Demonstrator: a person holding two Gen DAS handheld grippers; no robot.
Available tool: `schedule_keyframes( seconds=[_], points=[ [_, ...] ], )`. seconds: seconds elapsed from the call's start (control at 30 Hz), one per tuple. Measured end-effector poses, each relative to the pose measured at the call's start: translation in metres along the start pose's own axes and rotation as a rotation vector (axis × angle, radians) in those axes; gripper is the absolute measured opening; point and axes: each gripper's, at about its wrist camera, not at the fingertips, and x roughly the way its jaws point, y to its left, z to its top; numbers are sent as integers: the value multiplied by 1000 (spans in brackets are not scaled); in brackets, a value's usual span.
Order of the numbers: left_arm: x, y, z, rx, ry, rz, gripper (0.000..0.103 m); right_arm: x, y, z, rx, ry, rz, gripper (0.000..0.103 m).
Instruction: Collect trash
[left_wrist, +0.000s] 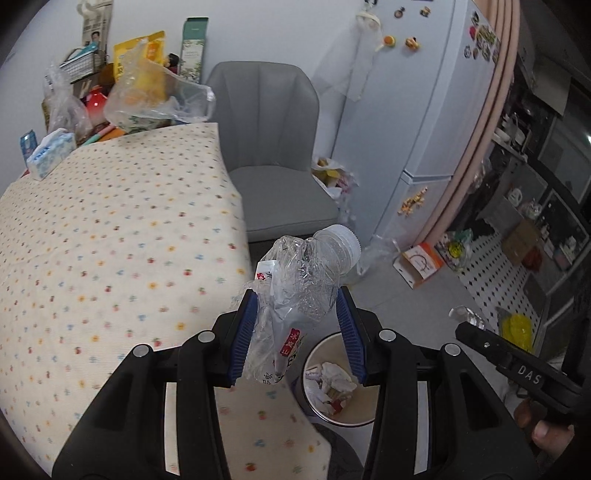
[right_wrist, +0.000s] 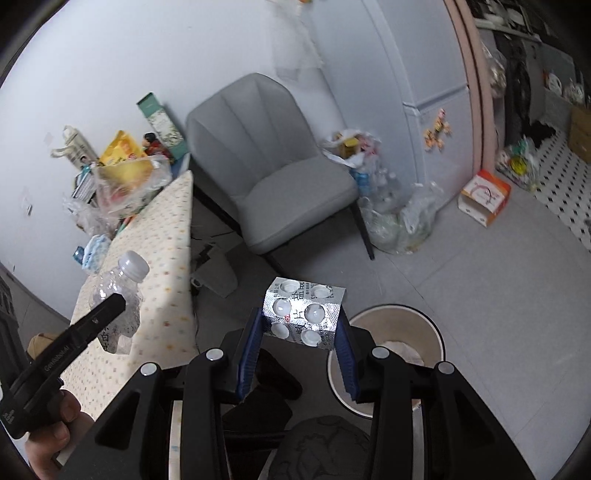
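A crushed clear plastic bottle (left_wrist: 306, 280) with a white screw cap and a red-and-white label is pinched between the blue ribbed pads of the left gripper (left_wrist: 300, 325); its cap end juts up and to the right beyond the fingertips, and its lower end hangs down between the pads. It is held just past the table's edge, above and to the left of a round cream waste bin (left_wrist: 334, 380), in which crumpled white paper is seen. A silver foil blister pack (right_wrist: 303, 313) with emptied round pockets is clamped flat between the pads of the right gripper (right_wrist: 301, 325), beside the bin's dark rim (right_wrist: 395, 308) and slightly to its left.

In the right wrist view the bin's near side is covered by the gripper body. The print on the label and on the foil is too small to be read. A fingertip of the hand (left_wrist: 550, 437) holding the right gripper is cut off at the frame's edge.

The table is covered by a cream cloth with small coloured flowers (left_wrist: 110, 229), cluttered at its far end with plastic bags and packets. A grey upholstered chair (left_wrist: 273, 147) stands against the white wall, next to a white fridge bearing magnets (left_wrist: 417, 122). The floor is of grey tiles.
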Motion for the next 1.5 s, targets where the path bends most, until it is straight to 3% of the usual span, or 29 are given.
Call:
schedule_keyframes(
  seconds=[0.3,0.4,0.6,1.1,1.17,1.23,1.37,1.5],
  points=[
    [30,-25,4,37,51,-33,44,40,-38,6,68,57,-20,40],
    [40,-31,4,48,69,-39,44,49,-51,7,106,59,-1,65],
    [58,-55,0,87,104,-58,44,42,-81,5,158,41,-16,65],
    [106,-124,-32,159,241,-153,47,-26,-142,15,229,-75,-131,65],
    [106,-123,-32,148,248,-164,78,-27,-144,14,237,-74,-132,65],
    [100,-119,-30,121,224,-206,90,-27,-142,13,232,-75,-131,65],
    [87,-107,-22,77,196,-241,97,-27,-131,14,216,-77,-122,66],
    [75,-93,-15,46,168,-229,97,-31,-118,15,185,-95,-108,78]
  ],
)
